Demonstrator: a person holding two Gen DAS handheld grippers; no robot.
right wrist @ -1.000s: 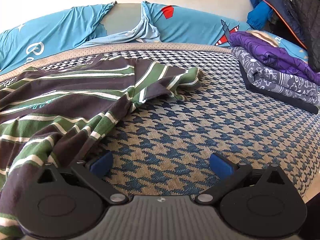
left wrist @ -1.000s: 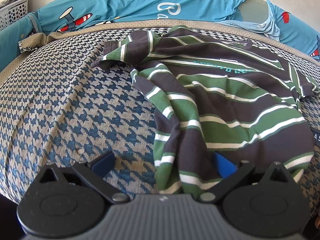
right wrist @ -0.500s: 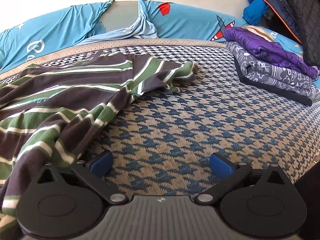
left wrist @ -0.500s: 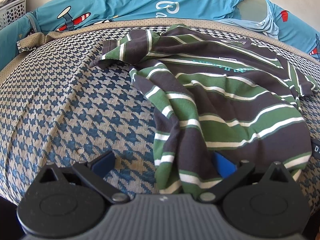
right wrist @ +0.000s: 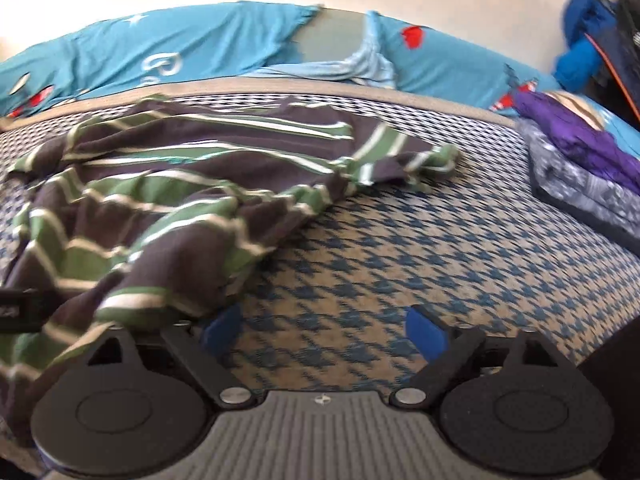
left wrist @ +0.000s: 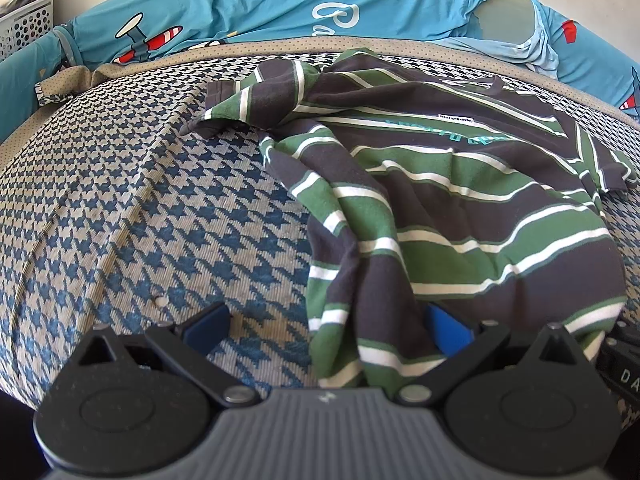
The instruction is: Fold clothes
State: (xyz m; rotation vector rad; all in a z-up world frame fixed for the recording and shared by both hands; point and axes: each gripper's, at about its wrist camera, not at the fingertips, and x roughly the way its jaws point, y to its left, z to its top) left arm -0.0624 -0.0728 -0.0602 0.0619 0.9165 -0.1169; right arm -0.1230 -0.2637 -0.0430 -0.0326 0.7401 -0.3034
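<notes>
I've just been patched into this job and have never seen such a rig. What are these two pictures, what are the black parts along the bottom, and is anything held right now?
There is no robot here: a person holds a two-finger tool in each hand, and each tool carries a wide-angle camera that looks out along its fingers. The black parts with blue pads are those fingers.

One picture comes from the left tool, the other from the right tool.

A green and dark striped shirt lies crumpled on a houndstooth bed cover. Folded clothes are stacked at the far right.

Nothing is gripped. The left tool stands open with the shirt's hem lying between its pads. The right tool's jaws have just been closing, but only bed cover shows between them.
</notes>
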